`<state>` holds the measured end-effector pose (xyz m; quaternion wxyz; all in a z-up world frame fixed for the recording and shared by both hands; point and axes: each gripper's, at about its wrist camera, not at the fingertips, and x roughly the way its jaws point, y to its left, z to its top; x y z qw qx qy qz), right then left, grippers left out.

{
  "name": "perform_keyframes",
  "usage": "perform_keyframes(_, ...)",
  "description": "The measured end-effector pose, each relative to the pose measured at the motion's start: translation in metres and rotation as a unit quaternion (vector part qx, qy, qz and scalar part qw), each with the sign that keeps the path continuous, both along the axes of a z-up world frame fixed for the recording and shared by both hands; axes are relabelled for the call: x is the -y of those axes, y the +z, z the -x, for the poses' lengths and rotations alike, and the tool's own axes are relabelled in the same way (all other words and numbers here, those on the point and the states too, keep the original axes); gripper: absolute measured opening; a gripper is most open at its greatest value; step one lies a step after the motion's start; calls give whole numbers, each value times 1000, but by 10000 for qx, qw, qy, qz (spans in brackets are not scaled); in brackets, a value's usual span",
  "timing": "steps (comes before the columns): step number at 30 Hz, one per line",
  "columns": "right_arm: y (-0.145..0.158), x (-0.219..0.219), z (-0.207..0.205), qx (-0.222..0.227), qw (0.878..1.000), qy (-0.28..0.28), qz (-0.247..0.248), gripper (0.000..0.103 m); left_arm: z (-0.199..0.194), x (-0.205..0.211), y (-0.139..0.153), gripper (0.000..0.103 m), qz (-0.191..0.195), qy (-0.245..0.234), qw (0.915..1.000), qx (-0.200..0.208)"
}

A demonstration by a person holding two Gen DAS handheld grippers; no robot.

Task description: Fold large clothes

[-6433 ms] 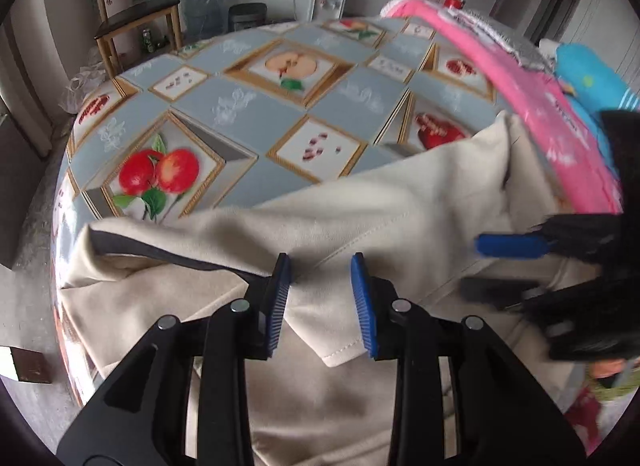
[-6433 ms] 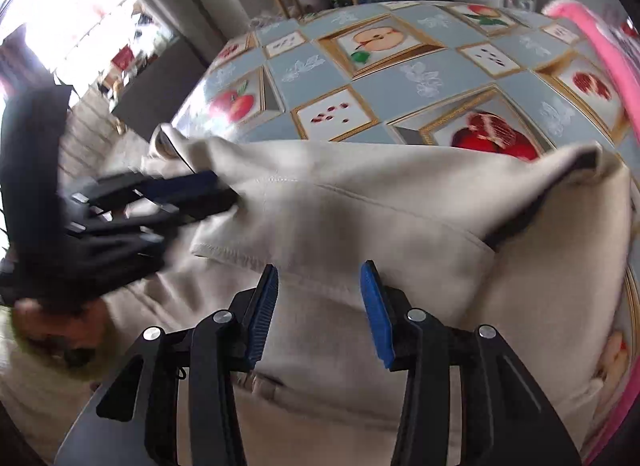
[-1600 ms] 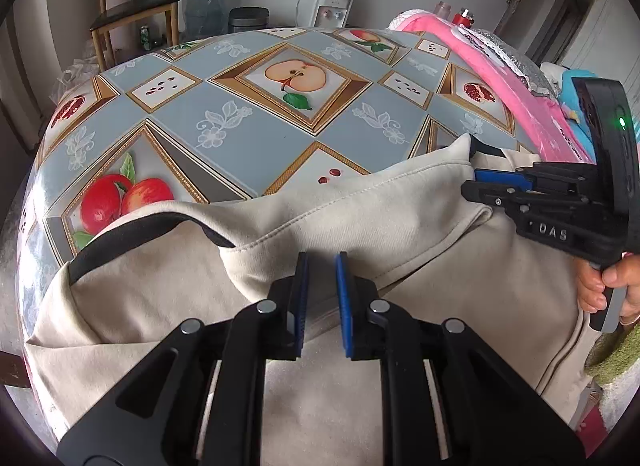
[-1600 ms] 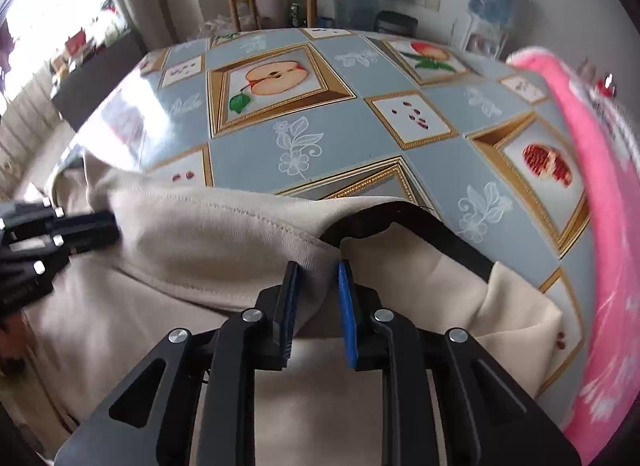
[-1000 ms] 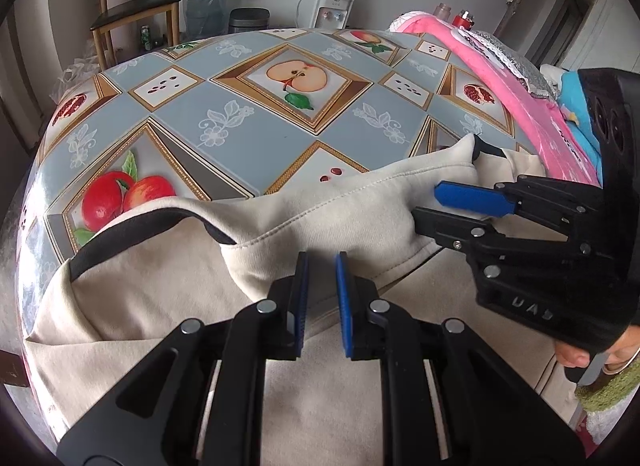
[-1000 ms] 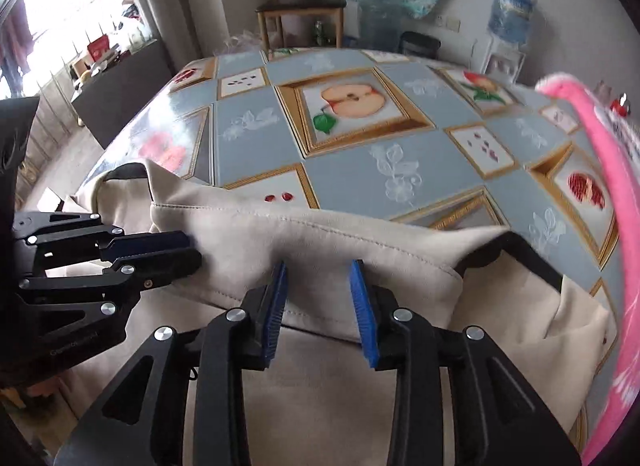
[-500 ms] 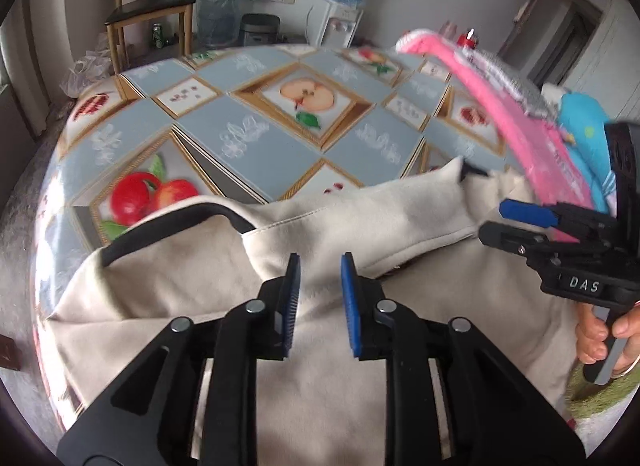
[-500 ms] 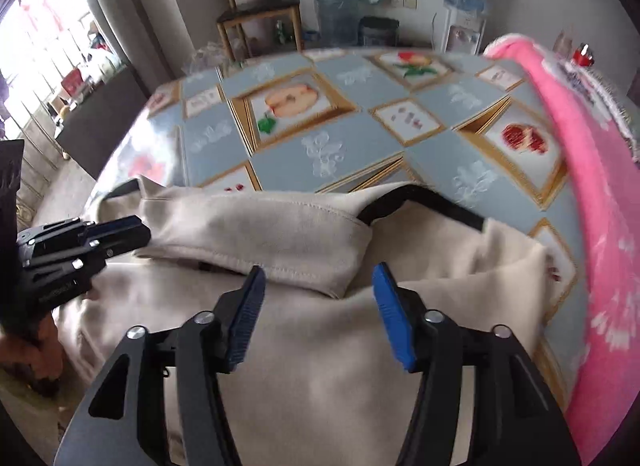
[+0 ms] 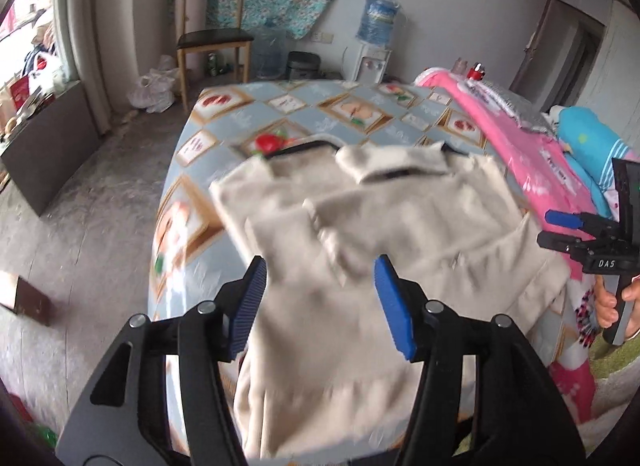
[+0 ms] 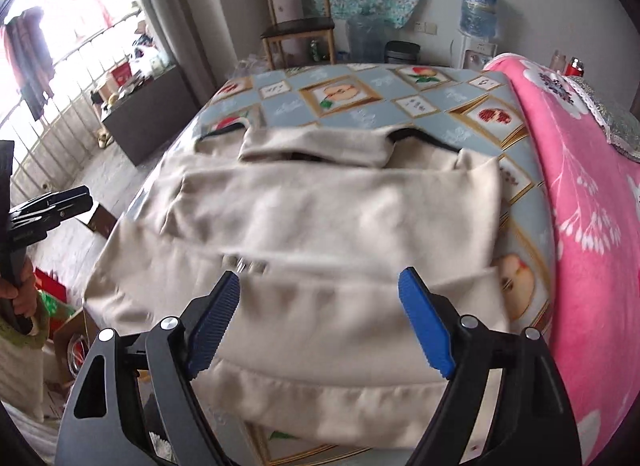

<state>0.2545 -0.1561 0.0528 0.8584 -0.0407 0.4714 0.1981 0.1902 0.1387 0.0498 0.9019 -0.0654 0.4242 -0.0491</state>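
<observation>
A large beige garment (image 9: 384, 225) with dark trim lies spread on the table, its far edge folded back toward me; it also shows in the right wrist view (image 10: 320, 225). My left gripper (image 9: 320, 298) is open and empty, raised above the garment's near left part. My right gripper (image 10: 320, 314) is open wide and empty, raised above the garment's near edge. Each gripper shows in the other's view, the right one (image 9: 576, 229) at the far right and the left one (image 10: 48, 205) at the far left.
The table (image 10: 360, 109) has a blue-grey fruit-patterned cloth. A pink blanket (image 10: 580, 185) lies along its right side, with a blue bundle (image 9: 588, 141) beyond. A wooden chair (image 9: 212, 33), water bottles and a dispenser (image 9: 376, 45) stand behind the table.
Both grippers have let go of the garment's folded edge, opened wide and pulled back and up. The garment now lies flat with its far edge folded over.
</observation>
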Motion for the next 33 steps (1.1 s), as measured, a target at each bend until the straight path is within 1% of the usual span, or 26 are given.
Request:
perform_keyframes(3,-21,-14,17,-139,9998,140,-3,80,24,-3,-25,54,-36,204,9997,-106)
perform_keyframes(6,-46,-23,20,-396,9992,62,46,80,32,-6,-47,53,136,321,9991,-238)
perform_keyframes(8,-60,-24,20,-535,9985,19,57,80,32,-6,-54,52,172,358,9990,-213)
perform_keyframes(9,-68,-24,19,-611,9981,-32,73,80,30,-6,-56,52,96,391,9990,-167)
perform_keyframes(11,-79,-22,16,-759,9970,-138,44,80,24,-6,-59,45,-76,453,9989,-137)
perform_keyframes(14,-82,-21,16,-788,9966,-226,-49,80,8,-15,-68,45,-48,516,9981,-341)
perform_keyframes(16,-82,-22,15,-785,9966,-258,-46,80,-4,-22,-76,45,94,527,9970,-565)
perform_keyframes(17,-82,-23,15,-773,9966,-266,-27,80,-9,-27,-81,45,248,496,9961,-682)
perform_keyframes(19,-82,-25,16,-750,9968,-277,37,80,-15,-34,-86,46,511,484,9947,-748)
perform_keyframes(22,-81,-27,16,-726,9969,-292,111,80,-14,-39,-84,31,820,327,9942,-622)
perform_keyframes(23,-81,-28,16,-720,9969,-303,130,80,-11,-39,-81,27,833,261,9948,-522)
perform_keyframes(25,-81,-29,16,-720,9968,-311,147,80,-6,-36,-74,23,841,97,9958,-353)
perform_keyframes(27,-81,-29,16,-728,9967,-309,166,80,1,-35,-65,23,931,-103,9955,-160)
perform_keyframes(28,-82,-29,15,-731,9967,-305,173,80,3,-35,-62,23,1070,-231,9939,-88)
perform_keyframes(31,-82,-29,15,-730,9967,-297,192,80,2,-35,-60,23,1434,-485,9884,-97)
perform_keyframes(33,-82,-30,15,-722,9968,-286,206,81,-3,-36,-63,23,1460,-520,9877,-193)
